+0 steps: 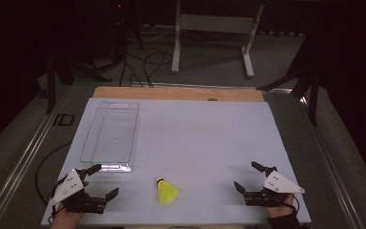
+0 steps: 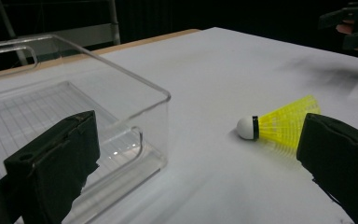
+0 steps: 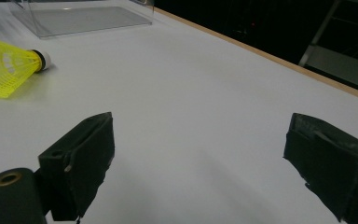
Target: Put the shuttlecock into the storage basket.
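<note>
Right now the yellow shuttlecock lies on its side near the middle of the bench's near edge, white cork tip pointing toward the clear plastic tray at the far left. Near the left corner of that edge, the left gripper has its fingers spread wide, grasping nothing. Near the right corner, the right gripper is likewise released and empty over bare bench.

Your black grippers, left and right, carry grey three-cornered plates; a dark sleeve covers your right wrist.
</note>
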### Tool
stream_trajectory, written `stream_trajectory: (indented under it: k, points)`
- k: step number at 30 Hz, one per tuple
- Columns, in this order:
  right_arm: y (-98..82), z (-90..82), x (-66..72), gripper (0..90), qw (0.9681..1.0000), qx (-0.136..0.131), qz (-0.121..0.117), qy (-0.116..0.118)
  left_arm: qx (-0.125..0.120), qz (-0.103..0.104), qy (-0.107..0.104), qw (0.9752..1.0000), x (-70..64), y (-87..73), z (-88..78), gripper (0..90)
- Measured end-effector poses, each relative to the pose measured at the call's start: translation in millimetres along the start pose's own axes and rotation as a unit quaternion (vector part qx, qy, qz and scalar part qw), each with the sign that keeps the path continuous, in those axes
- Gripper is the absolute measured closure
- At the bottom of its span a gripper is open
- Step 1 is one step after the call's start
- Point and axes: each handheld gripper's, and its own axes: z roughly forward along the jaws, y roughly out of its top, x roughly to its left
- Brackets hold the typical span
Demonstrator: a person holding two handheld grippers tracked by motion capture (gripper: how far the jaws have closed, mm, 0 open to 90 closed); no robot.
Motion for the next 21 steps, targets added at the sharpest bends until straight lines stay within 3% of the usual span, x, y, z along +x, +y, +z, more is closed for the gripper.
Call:
stream_trajectory:
  k: [3,6,9,11,12,13,17,18,19,21]
  points:
    - [0.0,0.5,-0.1,8.9,1.0,0.002,0.002,0.001,0.021,0.01,-0.01,0.9997,-0.8,6.3,1.7,0.0]
    - [0.2,0.6,-0.3,8.8,1.0,0.002,0.003,-0.001,0.05,0.038,-0.018,0.9979,-1.6,15.0,3.9,0.0]
    - [0.4,0.4,-0.1,8.9,1.0,0.003,0.002,-0.001,0.066,0.046,-0.028,0.9964,-0.2,19.8,4.1,0.0]
    - [0.5,0.6,0.1,8.9,1.0,0.003,0.002,0.0,0.08,0.057,-0.036,0.9945,-0.3,22.6,4.7,0.0]
    - [0.5,0.8,0.2,8.9,1.0,0.003,0.002,0.001,0.096,0.066,-0.044,0.9923,-0.6,24.6,5.5,0.0]
    - [0.5,0.8,0.2,8.9,1.0,0.003,0.002,0.001,0.096,0.066,-0.044,0.9923,-0.6,24.6,5.5,0.0]
    - [0.7,1.3,0.6,8.9,1.0,0.004,0.001,0.004,0.134,0.084,-0.061,0.9855,1.1,28.8,9.2,0.0]
    - [0.7,1.3,0.6,8.9,1.0,0.004,0.001,0.004,0.134,0.084,-0.061,0.9855,1.1,28.8,9.2,0.0]
    - [0.7,1.2,0.6,8.9,1.0,0.003,0.001,0.004,0.147,0.097,-0.065,0.9822,0.5,30.0,10.4,0.0]
    - [0.6,1.3,0.5,8.9,1.0,0.005,0.001,0.005,0.153,0.101,-0.069,0.9807,0.3,30.5,11.0,0.0]
